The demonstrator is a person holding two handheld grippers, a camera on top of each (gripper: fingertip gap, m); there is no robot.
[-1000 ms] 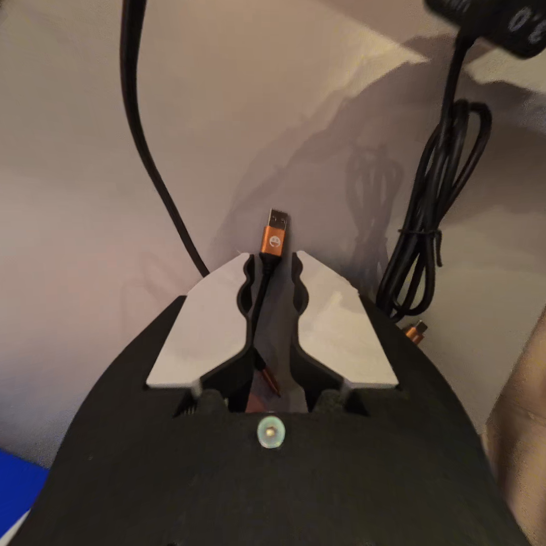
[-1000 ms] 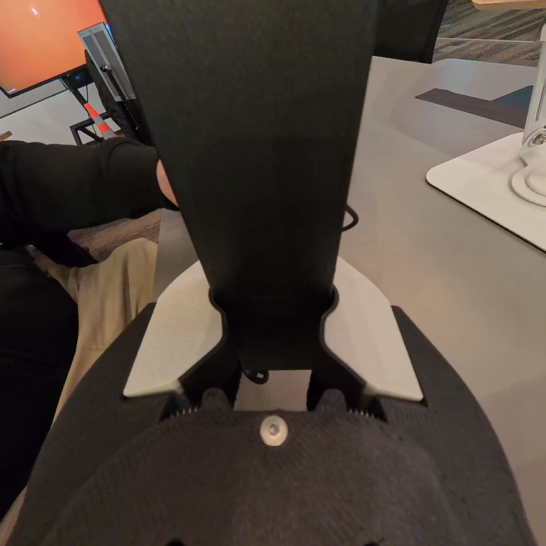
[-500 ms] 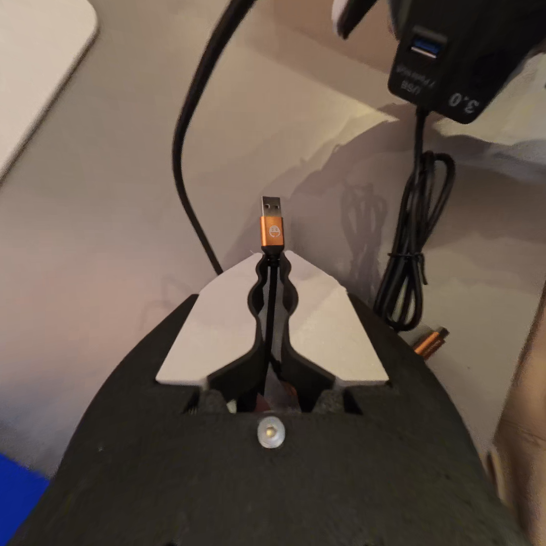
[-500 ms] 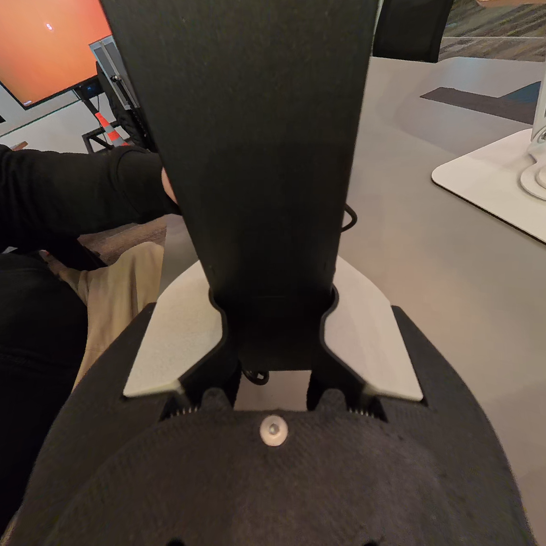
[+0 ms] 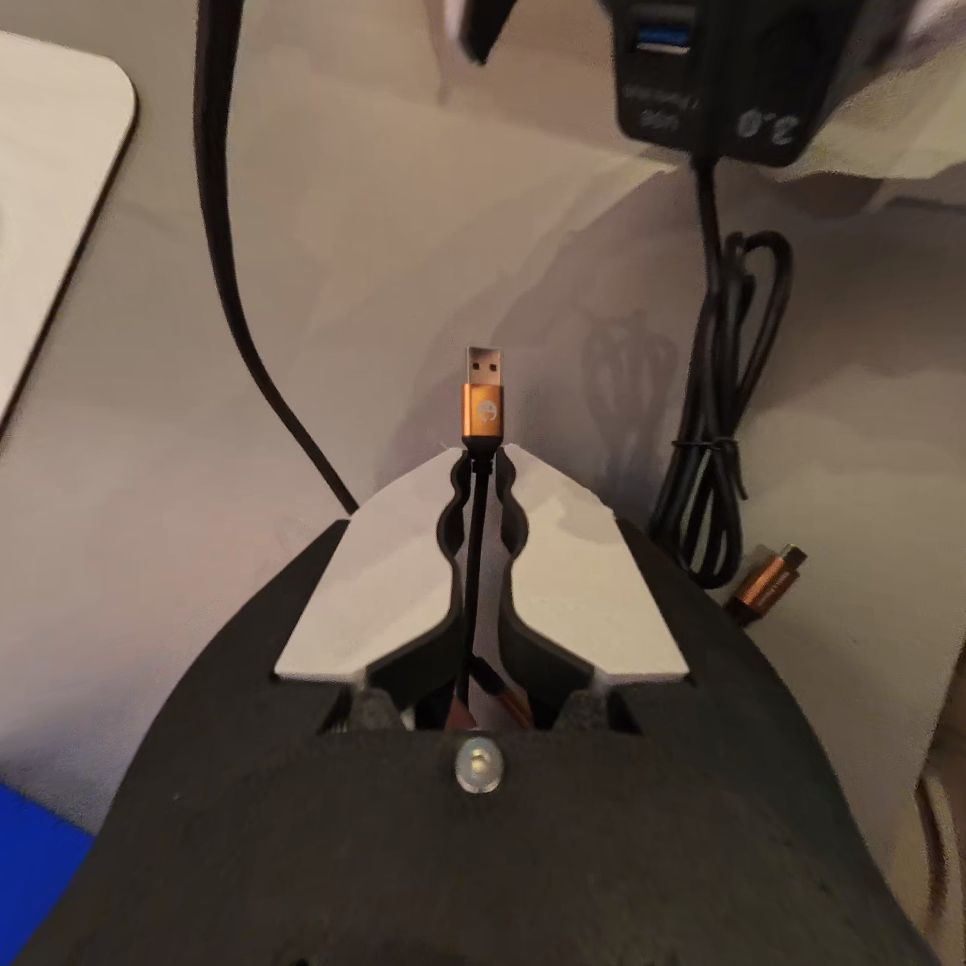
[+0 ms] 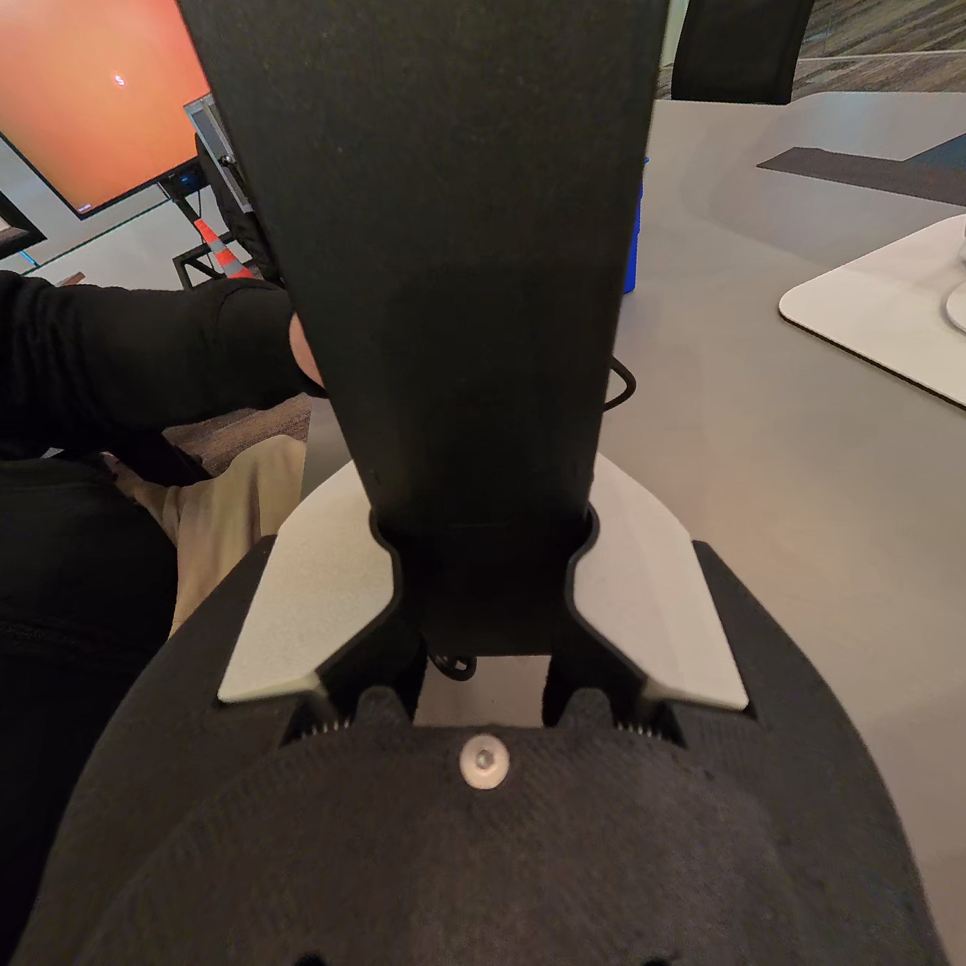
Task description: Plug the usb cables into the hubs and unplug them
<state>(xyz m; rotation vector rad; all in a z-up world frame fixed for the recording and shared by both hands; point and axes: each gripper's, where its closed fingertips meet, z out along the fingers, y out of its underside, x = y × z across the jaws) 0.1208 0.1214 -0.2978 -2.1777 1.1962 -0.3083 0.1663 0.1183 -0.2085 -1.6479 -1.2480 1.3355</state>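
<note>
Only the left wrist view shows the orange usb plug [image 5: 483,401] — the left gripper [image 5: 482,453] pinches its cable, plug jutting forward. The right gripper [image 6: 483,528] clamps the black hub [image 6: 444,261] — held above the bench [image 6: 784,496].

Orange-sleeved USB plug [image 5: 482,411], black hub [image 6: 444,261], orange screen [image 6: 94,89]

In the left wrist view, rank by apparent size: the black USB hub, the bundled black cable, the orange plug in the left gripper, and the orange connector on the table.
1. Black USB hub, cropped by the frame.
2. Bundled black cable.
3. Orange-sleeved plug in the left gripper and orange connector on the table: too alike; the second is partly hidden.
</note>
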